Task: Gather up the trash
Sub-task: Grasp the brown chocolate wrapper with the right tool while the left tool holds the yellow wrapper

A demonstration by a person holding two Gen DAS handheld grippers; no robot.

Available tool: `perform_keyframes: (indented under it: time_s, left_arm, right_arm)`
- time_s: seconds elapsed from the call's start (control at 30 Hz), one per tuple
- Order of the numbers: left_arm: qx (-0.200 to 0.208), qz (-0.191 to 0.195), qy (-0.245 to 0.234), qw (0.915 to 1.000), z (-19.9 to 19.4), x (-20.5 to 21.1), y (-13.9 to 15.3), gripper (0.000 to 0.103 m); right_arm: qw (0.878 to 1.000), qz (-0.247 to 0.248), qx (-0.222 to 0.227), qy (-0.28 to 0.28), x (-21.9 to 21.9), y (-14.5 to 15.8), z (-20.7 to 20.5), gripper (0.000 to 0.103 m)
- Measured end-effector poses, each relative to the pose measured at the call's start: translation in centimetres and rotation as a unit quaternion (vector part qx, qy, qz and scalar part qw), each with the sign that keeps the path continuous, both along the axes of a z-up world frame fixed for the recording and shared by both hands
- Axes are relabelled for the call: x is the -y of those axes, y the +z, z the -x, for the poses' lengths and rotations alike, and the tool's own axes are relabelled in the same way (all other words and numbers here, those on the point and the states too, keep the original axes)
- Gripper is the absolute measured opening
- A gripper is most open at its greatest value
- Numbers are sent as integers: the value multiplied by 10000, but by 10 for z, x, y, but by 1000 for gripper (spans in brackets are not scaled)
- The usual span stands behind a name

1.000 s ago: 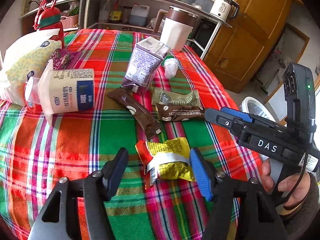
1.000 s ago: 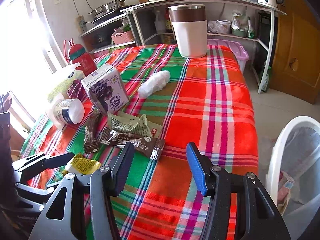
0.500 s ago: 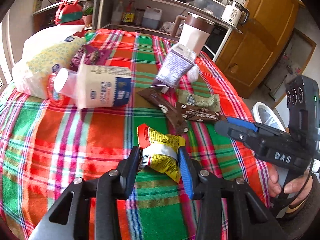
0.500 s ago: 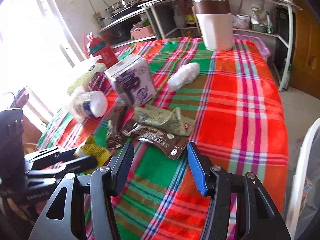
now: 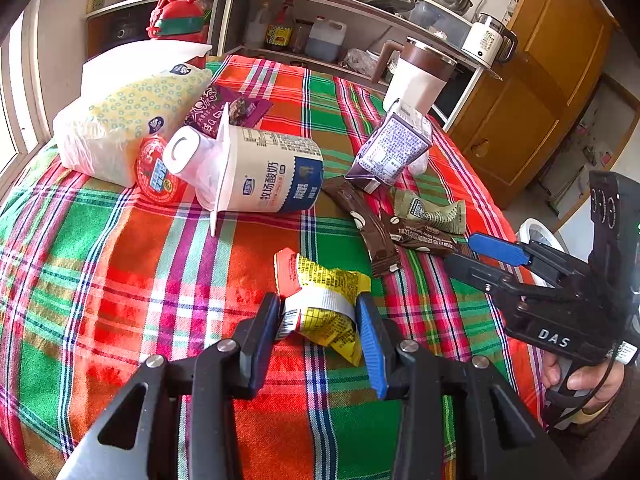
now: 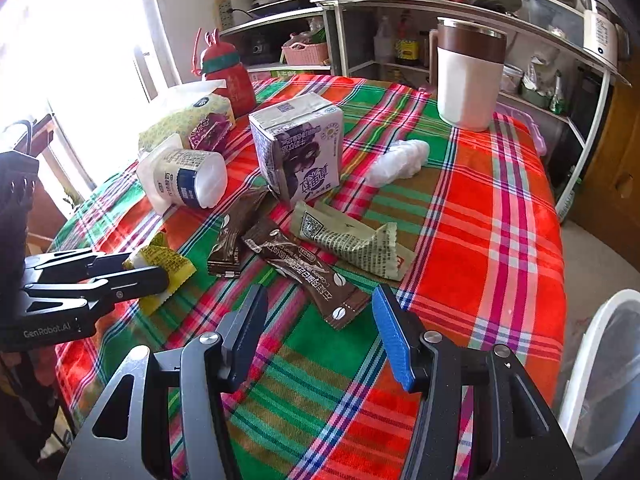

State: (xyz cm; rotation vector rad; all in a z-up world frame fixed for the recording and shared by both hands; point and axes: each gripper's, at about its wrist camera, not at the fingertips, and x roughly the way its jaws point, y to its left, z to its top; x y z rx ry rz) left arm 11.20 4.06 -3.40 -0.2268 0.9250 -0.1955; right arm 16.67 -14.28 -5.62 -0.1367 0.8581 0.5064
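Left gripper (image 5: 318, 320) pinching a crumpled yellow wrapper (image 5: 326, 304), both pads pressing its sides, wrapper lying on the plaid tablecloth (image 5: 120, 280). Right gripper (image 6: 318, 330) hanging with jaws apart and nothing between them, pointing at a brown coffee sachet (image 6: 308, 270) just beyond the fingertips. Lying beside it: a second brown sachet (image 6: 232, 240) and an olive wrapper (image 6: 352, 242). Standing behind them, a purple milk carton (image 6: 298, 146); tipped on its side nearby, a yogurt cup (image 5: 260, 170). Showing past the table edge, a white bin (image 6: 600, 364).
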Motion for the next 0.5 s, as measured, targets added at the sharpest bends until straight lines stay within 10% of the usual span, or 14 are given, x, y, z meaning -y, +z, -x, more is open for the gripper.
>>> perform_keyframes:
  time_s: [0.5]
  left_arm:
    - [-3, 75, -6, 10000, 0, -1, 0, 41]
  right_arm:
    - [9990, 11, -129, 439, -14, 0, -2, 55]
